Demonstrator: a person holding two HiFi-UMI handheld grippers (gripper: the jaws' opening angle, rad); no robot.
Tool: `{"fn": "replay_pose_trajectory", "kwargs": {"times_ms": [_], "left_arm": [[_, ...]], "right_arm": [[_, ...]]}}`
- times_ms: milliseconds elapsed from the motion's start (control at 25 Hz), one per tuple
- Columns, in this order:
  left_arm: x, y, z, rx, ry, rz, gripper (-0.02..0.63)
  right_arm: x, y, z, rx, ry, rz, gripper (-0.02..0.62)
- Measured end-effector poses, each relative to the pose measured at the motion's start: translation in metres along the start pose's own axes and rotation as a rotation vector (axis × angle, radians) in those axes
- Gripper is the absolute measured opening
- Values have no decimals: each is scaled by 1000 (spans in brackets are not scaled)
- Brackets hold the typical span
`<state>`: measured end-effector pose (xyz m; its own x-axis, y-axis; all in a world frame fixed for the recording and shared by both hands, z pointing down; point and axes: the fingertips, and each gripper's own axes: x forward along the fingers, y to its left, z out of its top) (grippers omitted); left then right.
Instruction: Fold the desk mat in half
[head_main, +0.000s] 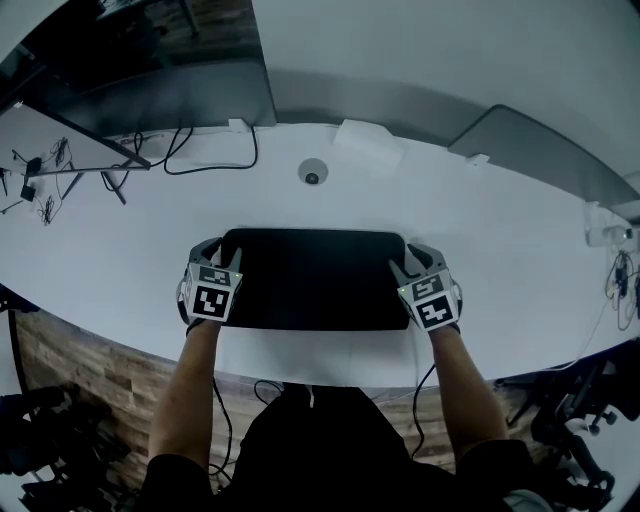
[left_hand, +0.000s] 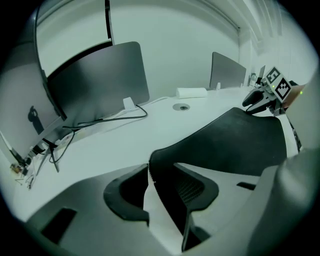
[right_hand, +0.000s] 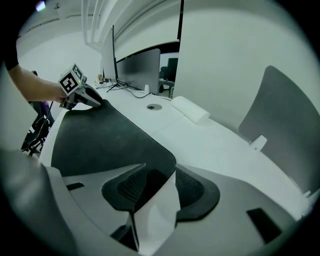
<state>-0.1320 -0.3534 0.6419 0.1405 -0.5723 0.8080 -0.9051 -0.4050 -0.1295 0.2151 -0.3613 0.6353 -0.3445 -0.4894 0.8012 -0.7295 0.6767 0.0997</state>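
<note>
Mat: black desk mat (head_main: 312, 280) lies on white desk (head_main: 500, 230), long axis left-right | Claws: left gripper (head_main: 222, 252) and right gripper (head_main: 408, 258) each straddle a far corner, both released, not pinching | Reach: equal | Unclear: I can't tell if it's one layer or two

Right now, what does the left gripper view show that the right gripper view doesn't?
Only the left gripper view: the right gripper from outside, at a corner of the desk mat. Only the right gripper view: the left gripper from outside. Both: a mat corner between that view's own jaws, the white roll, the round grommet, the white table.
</note>
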Motion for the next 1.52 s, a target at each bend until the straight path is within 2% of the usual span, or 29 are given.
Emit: {"fn": "replay_pose_trajectory", "kwargs": {"times_ms": [120, 360, 560, 720, 840, 920, 1080, 1200, 1400, 1520], "left_arm": [[-16, 7, -2, 1, -34, 29, 138], [-73, -18, -11, 21, -118, -16, 138], [-125, -37, -20, -11, -265, -34, 136], [-176, -48, -34, -55, -356, -58, 112], [-202, -62, -52, -41, -396, -95, 33], [-208, -74, -66, -14, -397, -123, 29], [-201, -100, -78, 48, -364, -168, 40], [-179, -125, -73, 91, -331, -227, 111], [-140, -157, -57, 206, -245, -246, 204], [-118, -156, -56, 226, -190, -227, 218]], "right_arm": [[-18, 6, 9, -4, -41, -26, 179], [-60, 54, 34, -30, -116, -35, 169], [-93, 114, 48, -51, -173, -39, 122], [-126, 164, 41, -30, -209, -54, 60], [-150, 195, 24, 23, -212, -67, 58], [-161, 212, 8, 90, -208, -74, 61], [-173, 220, -32, 283, -192, -85, 114], [-173, 205, -61, 398, -169, -120, 156], [-158, 175, -86, 470, -149, -132, 219], [-142, 154, -95, 511, -155, -100, 256]]}}
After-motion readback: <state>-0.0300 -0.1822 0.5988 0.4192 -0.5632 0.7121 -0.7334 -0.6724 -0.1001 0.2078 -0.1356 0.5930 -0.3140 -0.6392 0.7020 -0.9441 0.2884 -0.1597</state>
